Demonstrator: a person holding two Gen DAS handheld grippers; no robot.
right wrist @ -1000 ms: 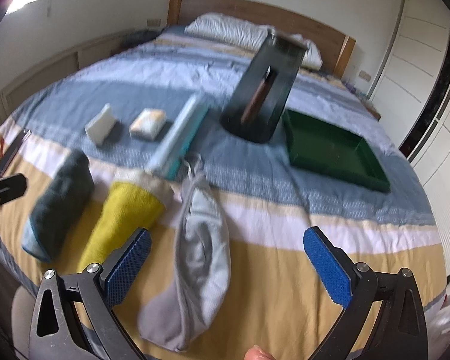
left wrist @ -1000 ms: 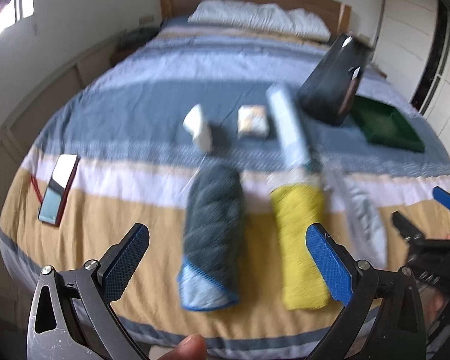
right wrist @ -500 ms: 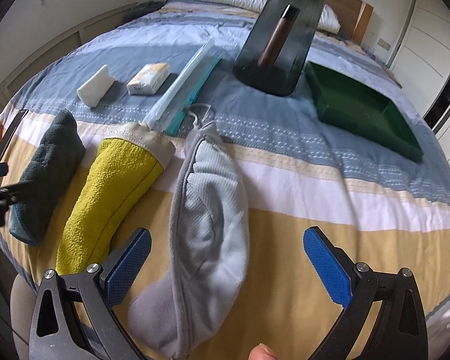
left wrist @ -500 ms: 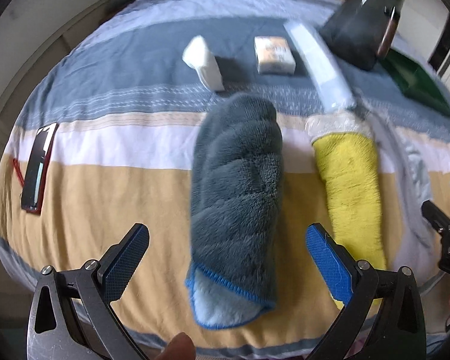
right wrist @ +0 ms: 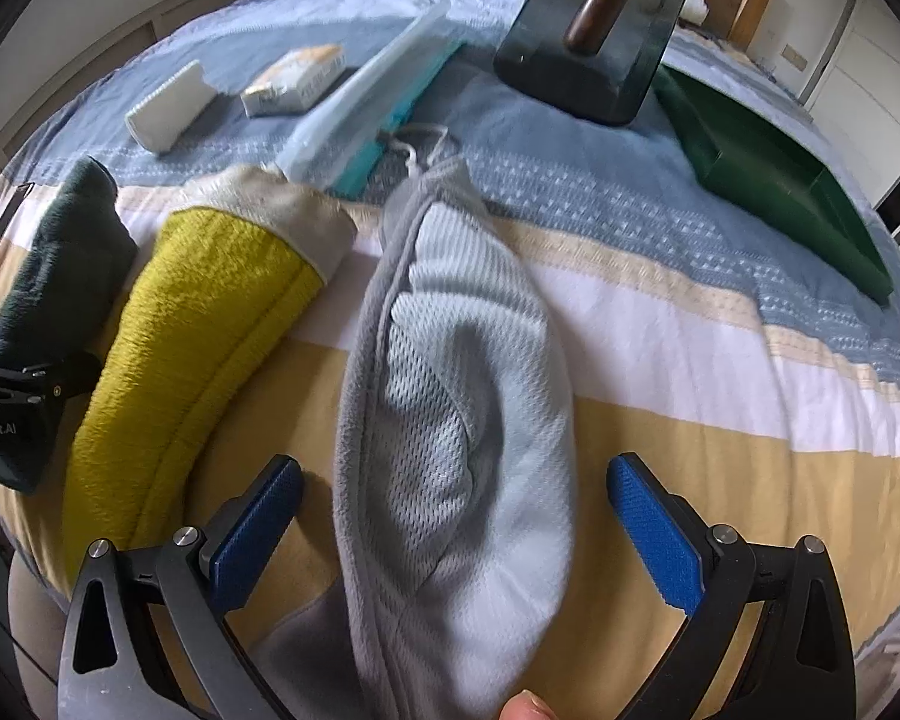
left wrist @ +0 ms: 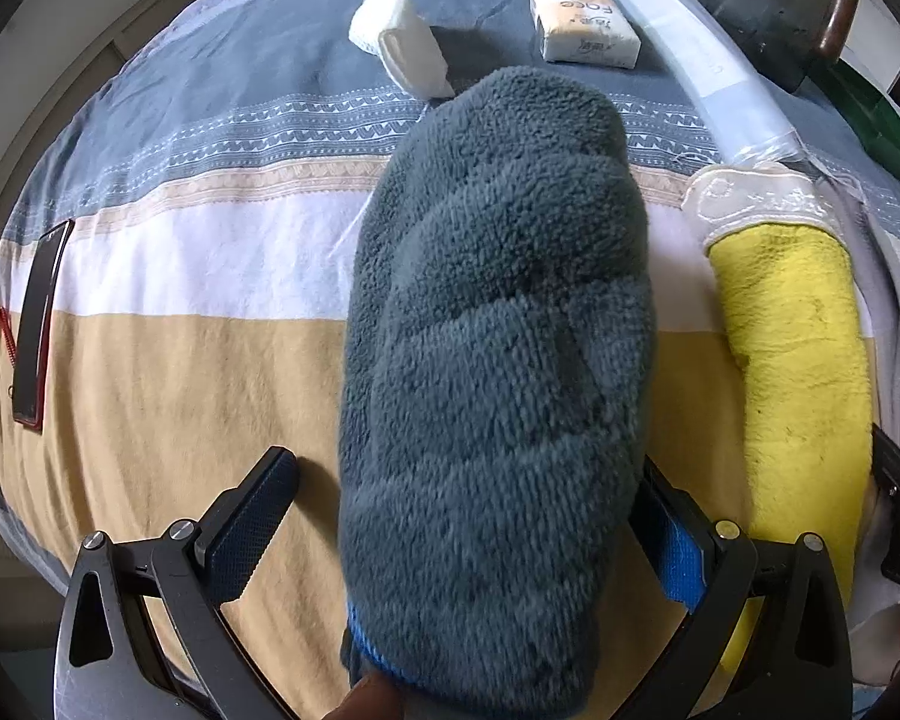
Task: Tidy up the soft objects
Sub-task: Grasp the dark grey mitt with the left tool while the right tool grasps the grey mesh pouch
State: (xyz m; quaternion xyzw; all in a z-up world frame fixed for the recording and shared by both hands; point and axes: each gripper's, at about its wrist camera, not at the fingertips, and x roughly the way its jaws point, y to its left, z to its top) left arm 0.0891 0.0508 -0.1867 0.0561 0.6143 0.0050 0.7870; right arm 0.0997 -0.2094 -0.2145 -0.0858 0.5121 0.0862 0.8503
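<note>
Soft rolls lie side by side on the striped bed (right wrist: 720, 360): dark blue fleece roll (left wrist: 498, 360) left, yellow towel (right wrist: 192, 324) middle, grey garment (right wrist: 474, 420) right. Both grippers have dropped closer since earlier. Left gripper (left wrist: 462, 516) gapes wide around the fleece, right pad touching; right gripper (right wrist: 456, 516) gapes wide astride the garment, gripping nothing.

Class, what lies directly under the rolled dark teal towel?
The dark teal towel rests on the striped bedspread, over its white and yellow bands. Anything beneath its middle is covered and cannot be seen.
</note>
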